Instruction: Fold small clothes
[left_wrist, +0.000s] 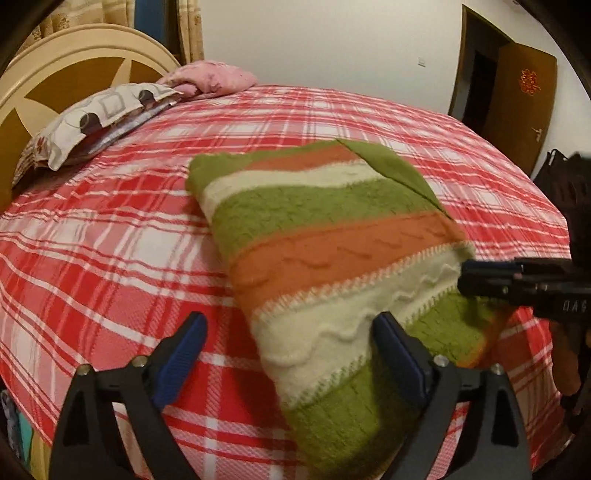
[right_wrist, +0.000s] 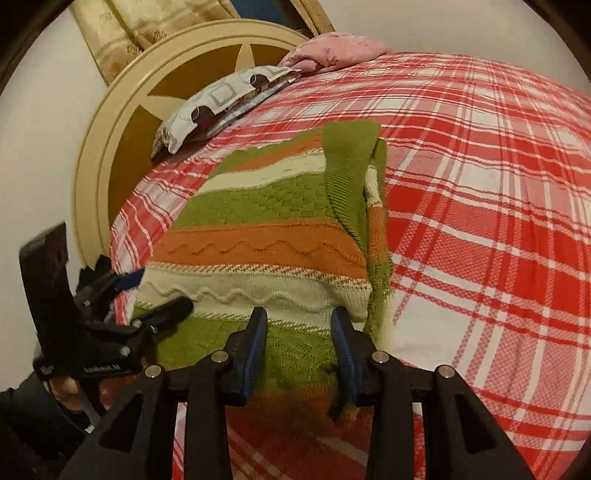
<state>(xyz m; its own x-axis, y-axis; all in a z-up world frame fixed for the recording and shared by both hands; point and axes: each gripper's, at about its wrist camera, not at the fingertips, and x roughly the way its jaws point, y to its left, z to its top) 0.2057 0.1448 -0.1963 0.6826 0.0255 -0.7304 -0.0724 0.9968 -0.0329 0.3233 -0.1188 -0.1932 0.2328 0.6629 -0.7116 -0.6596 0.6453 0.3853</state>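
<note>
Nearest our lenses, the left gripper (left_wrist: 288, 354) stands spread wide with nothing pinched; one blue pad rests against the near left edge of the striped sweater (left_wrist: 325, 251), the other over bare bedspread (left_wrist: 110, 240), so we judge it released. The right gripper (right_wrist: 299, 347) sits at the garment's near hem, its jaws partly closed with green knit between them; whether the pads truly press the wool we cannot tell. The sweater lies folded on the checked bedspread, near the bed's close edge, a green sleeve (right_wrist: 347, 173) laid back across its far right corner, presumably to keep the bundle compact. Beyond it, well apart, a patterned pillow (left_wrist: 92, 122) and a pink cushion (left_wrist: 210, 77) rest against the headboard (right_wrist: 122, 140).
</note>
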